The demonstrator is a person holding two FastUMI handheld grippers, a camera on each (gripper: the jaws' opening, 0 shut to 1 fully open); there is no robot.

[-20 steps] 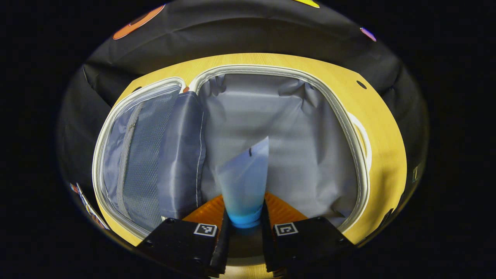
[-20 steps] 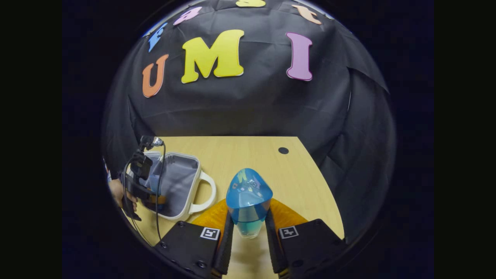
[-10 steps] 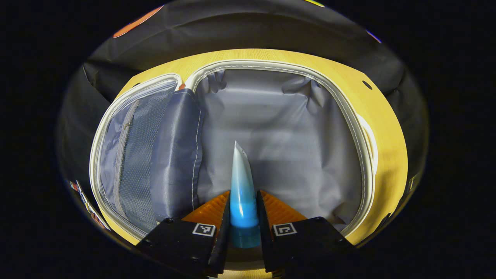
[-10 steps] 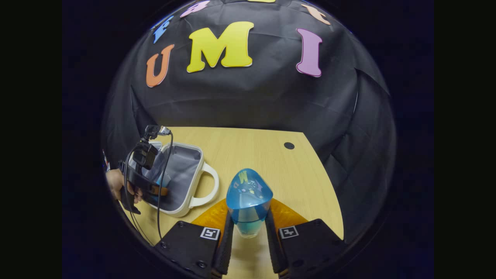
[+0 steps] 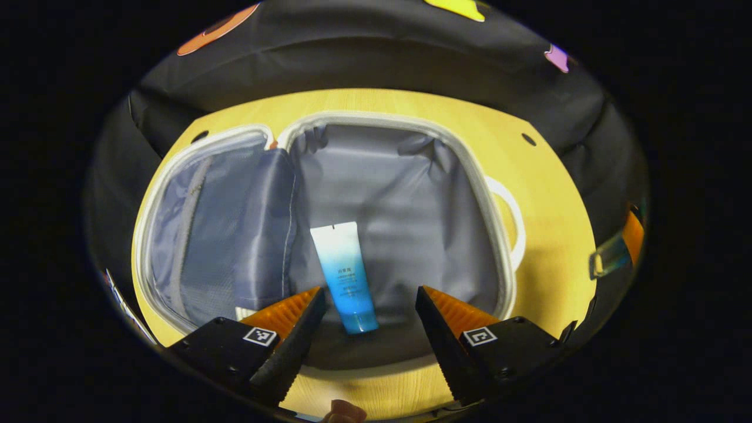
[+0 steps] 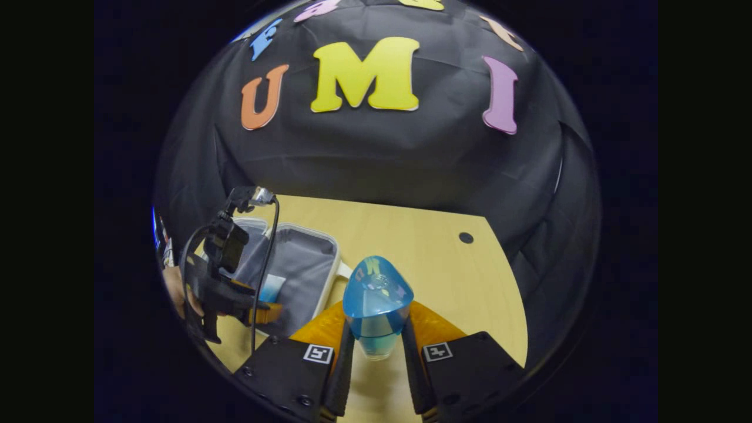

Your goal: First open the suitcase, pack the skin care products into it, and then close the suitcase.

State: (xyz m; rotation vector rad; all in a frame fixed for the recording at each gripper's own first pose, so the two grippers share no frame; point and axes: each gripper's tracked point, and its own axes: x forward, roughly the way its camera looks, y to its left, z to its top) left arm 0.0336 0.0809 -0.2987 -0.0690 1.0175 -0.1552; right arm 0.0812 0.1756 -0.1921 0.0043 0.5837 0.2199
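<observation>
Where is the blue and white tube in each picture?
Left gripper view: the tube lies flat on the grey lining of the open suitcase, between the fingers of the open left claw.
Right gripper view: its pale end peeks out at lower left, behind the left claw.
Shared landmark: the suitcase's white rim.

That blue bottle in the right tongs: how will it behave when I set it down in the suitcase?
The blue bottle looks like clear hard plastic, so it is probably stiff and somewhat slippery. Its rounded body may roll if laid flat. The suitcase lining is loose wrinkled fabric, so standing it upright there looks tippy; laying it beside the tube seems safer.
</observation>
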